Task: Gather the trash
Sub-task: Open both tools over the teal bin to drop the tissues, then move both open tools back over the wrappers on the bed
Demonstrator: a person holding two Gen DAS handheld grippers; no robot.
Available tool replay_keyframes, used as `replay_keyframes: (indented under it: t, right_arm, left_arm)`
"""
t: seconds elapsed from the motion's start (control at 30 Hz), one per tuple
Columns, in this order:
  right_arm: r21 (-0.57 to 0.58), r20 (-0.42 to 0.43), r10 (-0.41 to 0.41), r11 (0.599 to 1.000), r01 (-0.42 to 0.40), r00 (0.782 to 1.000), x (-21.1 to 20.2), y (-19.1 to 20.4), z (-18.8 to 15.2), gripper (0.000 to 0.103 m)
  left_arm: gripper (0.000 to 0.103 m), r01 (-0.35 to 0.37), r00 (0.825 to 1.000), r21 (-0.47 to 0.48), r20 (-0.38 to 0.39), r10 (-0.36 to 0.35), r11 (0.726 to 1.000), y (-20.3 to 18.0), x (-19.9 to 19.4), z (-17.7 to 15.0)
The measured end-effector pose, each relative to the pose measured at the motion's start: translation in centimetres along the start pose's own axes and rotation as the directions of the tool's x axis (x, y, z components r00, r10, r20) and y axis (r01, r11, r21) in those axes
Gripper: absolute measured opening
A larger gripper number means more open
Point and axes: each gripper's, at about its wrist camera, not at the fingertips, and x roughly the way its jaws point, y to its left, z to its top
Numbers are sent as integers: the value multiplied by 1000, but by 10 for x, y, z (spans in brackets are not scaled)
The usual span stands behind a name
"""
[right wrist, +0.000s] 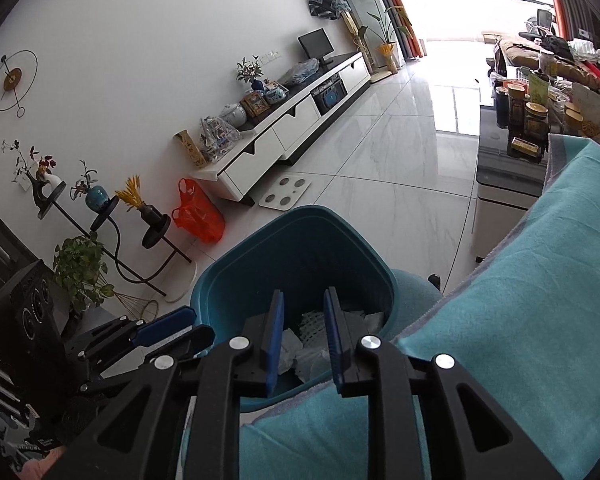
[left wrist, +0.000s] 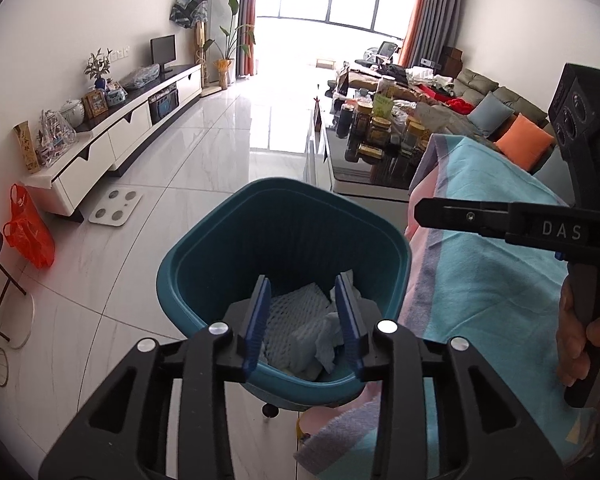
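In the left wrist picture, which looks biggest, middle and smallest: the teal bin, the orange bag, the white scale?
1. teal bin, though it is nearest the camera.
2. orange bag.
3. white scale, close to the bag, so unsure.

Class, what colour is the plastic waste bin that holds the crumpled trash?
Teal plastic waste bin; the left wrist view shows it best.

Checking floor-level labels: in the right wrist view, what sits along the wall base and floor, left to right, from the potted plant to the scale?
Green potted plant → black plant stand → orange plastic bag → white bathroom scale.
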Motion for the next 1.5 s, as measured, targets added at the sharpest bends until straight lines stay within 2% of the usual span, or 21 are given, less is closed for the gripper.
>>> replay_keyframes:
  t: [0.13,0.27,0.3,0.37,0.43,0.47,0.5,0.67,0.8,0.93,1.07,1.17,1.27,1.37,1.5]
  right_arm:
    - [-18,67,-11,1000,12,998,-39,1,-10,31]
    - [-45,157,-45,998,53,987,-91,1,-26,40]
    - [-46,176,-55,997,64,983,-104,-3,-31,44]
    - [-33,222,-85,995,95,971,-131,-9,-42,46]
    - [-3,259,-117,992,122,959,-158,-18,-54,49]
    - [12,278,-134,991,136,951,-170,-25,-60,51]
    - [27,294,-156,988,155,943,-183,-30,-68,55]
    - [124,343,-281,959,254,896,-240,-63,-103,56]
    - [186,352,-397,917,352,848,-280,-86,-132,58]
    - [243,348,-504,863,443,791,-312,-110,-156,59]
    - [330,336,-587,806,492,737,-342,-141,-179,59]
    - [378,325,-633,768,518,703,-359,-162,-190,59]
    - [405,304,-667,737,541,681,-368,-179,-198,59]
    - [414,286,-686,718,559,669,-370,-193,-199,59]
    - [406,255,-701,703,584,666,-367,-209,-197,59]
  left_arm:
    - [48,57,995,38,77,-60,998,-22,-29,2]
    - [68,134,979,104,139,-148,985,-60,-57,-1]
    - [74,165,972,125,148,-183,978,-71,-62,-2]
    - [76,225,955,176,157,-253,958,-96,-72,-6]
    - [84,276,936,231,159,-316,933,-122,-78,-11]
    - [92,294,927,253,160,-339,922,-137,-81,-14]
    - [96,314,918,276,156,-365,908,-149,-82,-16]
    - [96,428,872,348,82,-482,834,-214,-79,-30]
    - [95,504,836,382,12,-549,775,-257,-74,-39]
    - [89,567,802,404,-72,-593,718,-296,-67,-48]
    - [83,614,775,412,-150,-614,673,-329,-58,-54]
    - [80,643,757,404,-200,-623,651,-347,-52,-57]
    - [75,662,744,394,-238,-625,638,-364,-45,-57]
    - [70,675,735,384,-271,-622,630,-379,-34,-56]
    - [65,679,733,373,-311,-604,632,-392,-26,-58]
